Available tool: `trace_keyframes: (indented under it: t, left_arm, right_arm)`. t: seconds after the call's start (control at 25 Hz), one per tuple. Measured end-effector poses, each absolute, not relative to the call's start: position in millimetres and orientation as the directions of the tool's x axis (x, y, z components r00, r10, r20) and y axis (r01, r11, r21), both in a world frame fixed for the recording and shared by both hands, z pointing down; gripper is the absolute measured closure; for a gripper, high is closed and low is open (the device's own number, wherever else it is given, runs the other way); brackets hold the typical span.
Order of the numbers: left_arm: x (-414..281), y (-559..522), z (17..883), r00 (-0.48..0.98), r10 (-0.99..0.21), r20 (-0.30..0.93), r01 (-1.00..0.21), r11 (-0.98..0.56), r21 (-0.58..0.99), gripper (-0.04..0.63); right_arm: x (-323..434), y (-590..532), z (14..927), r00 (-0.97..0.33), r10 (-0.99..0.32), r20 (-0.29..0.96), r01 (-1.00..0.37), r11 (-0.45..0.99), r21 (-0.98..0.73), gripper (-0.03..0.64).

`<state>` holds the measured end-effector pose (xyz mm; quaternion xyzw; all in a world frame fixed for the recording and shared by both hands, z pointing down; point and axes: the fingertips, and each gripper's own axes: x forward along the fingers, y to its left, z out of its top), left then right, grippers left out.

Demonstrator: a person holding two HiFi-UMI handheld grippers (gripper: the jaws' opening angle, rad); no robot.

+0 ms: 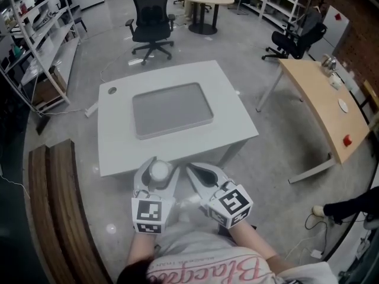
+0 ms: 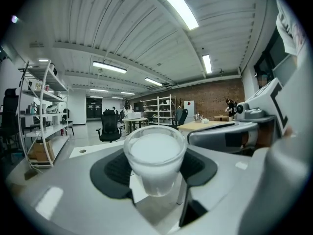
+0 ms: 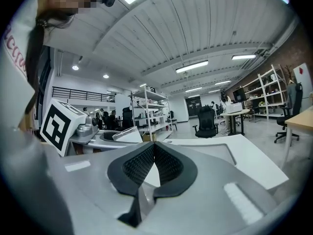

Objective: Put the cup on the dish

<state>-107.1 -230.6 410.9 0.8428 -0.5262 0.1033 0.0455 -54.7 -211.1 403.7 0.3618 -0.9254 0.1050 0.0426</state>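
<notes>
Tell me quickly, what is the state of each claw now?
Left claw: closed on the white plastic cup.
Right claw: closed, holding nothing.

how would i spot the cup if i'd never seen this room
Find the white square table with the grey rectangular tray on top. Just off its near edge are two hand-held grippers; the small milky-white translucent plastic cup sits upright between the fingers of the left gripper, while the right gripper is shut on nothing.

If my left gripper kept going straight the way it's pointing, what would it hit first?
Likely the white table, whose near edge lies just ahead of the left gripper holding the cup; if held higher, it passes over toward the dish.
</notes>
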Motion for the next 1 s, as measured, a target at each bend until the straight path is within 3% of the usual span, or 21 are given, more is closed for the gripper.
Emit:
trace_keyframes:
  t: [1.0]
  left_arm:
    - [-102, -357, 435, 0.427, -0.869, 0.251, -0.894, -0.447, -0.03, 0.334]
  right_arm:
    - [-48, -318, 435, -0.726, -0.642, 0.245, -0.686, 0.697, -0.208, 0.615]
